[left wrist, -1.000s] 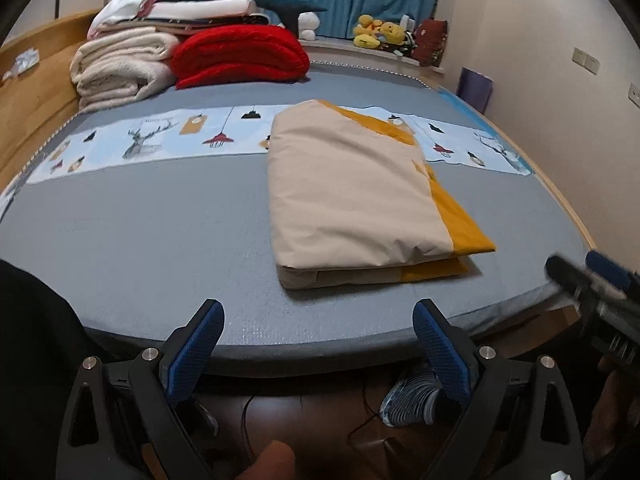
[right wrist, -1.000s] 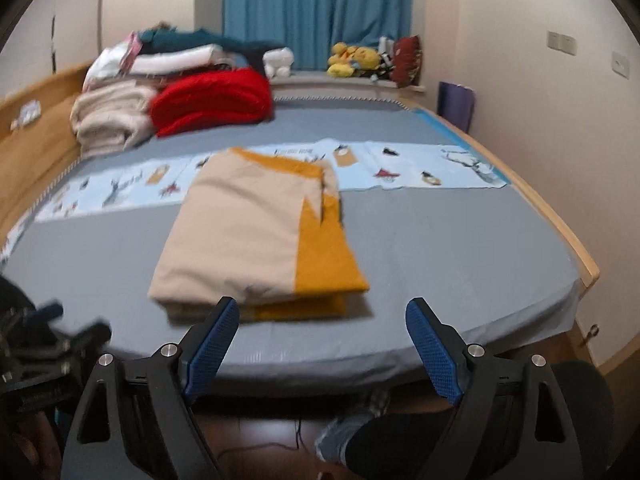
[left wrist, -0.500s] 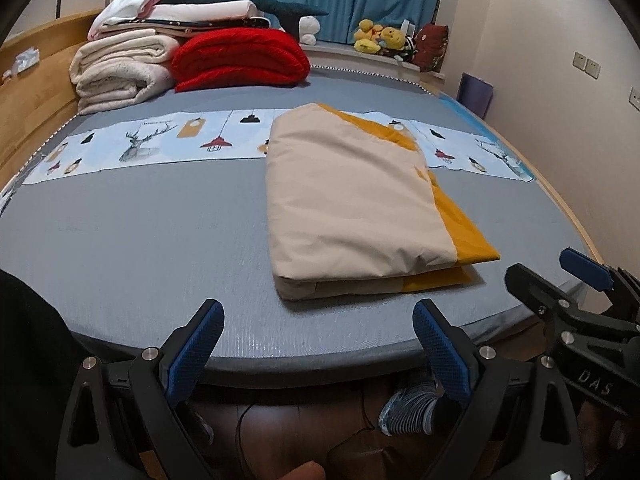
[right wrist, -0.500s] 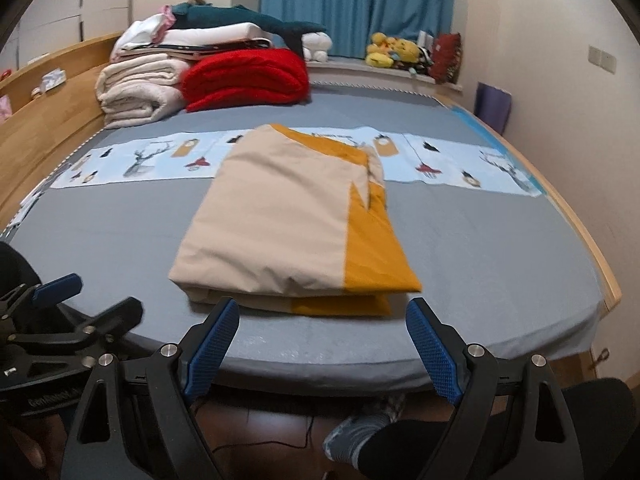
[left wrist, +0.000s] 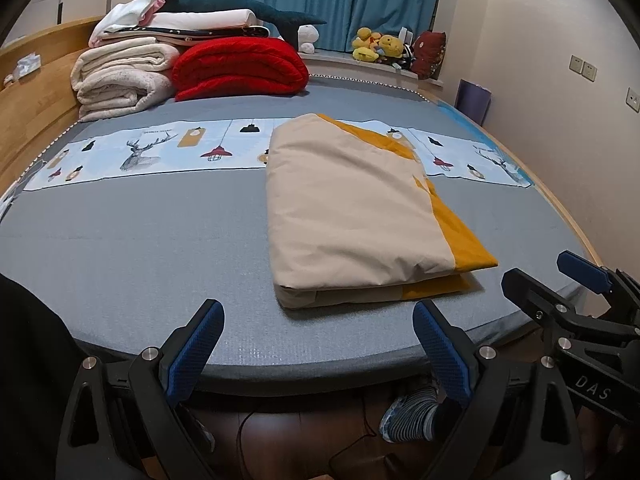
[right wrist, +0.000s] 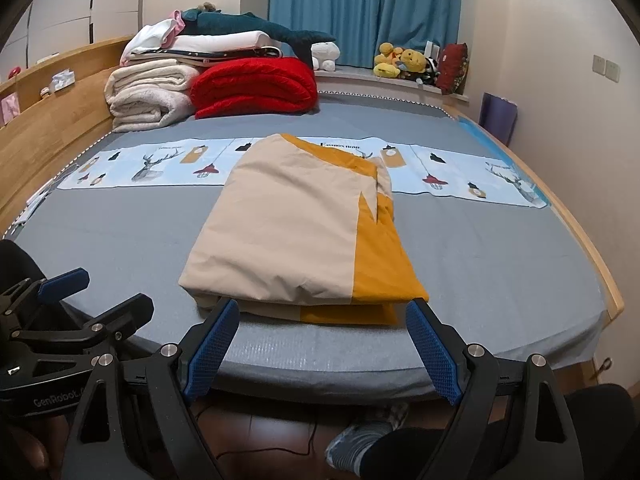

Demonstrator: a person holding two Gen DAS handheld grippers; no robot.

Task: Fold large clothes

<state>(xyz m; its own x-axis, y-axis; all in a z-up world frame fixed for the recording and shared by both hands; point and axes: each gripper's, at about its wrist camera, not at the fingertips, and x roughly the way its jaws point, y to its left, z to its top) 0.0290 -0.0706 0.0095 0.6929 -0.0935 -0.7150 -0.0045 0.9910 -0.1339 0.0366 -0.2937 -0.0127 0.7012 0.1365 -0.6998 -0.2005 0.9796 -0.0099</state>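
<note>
While I stand at the foot of the bed (left wrist: 120, 248), its grey cover fills most of what I see, with wooden rails along the left and right edges and a pale printed strip (left wrist: 152, 152) of deer and lamps running straight across it. At the far left corner sit stacked cream blankets (left wrist: 120, 80) and, touching them on the right, a rolled red quilt (left wrist: 240, 68), with white and dark bedding piled on top. Nearer me, right of centre and reaching close to the near edge, lies the folded beige and mustard cover (right wrist: 296, 236) (a neat flat rectangle, several layers showing at its near end); its far end overlaps the printed strip. My left gripper (left wrist: 316, 352) hangs just off the near edge, jaws spread wide with nothing between the blue pads, left of the fold's near corner. My right gripper (right wrist: 320, 344) is also spread and empty, its pads framing the fold's near end without touching it. Small plush toys (right wrist: 396, 62) sit on the sill below the blue curtain (right wrist: 360, 8).
</note>
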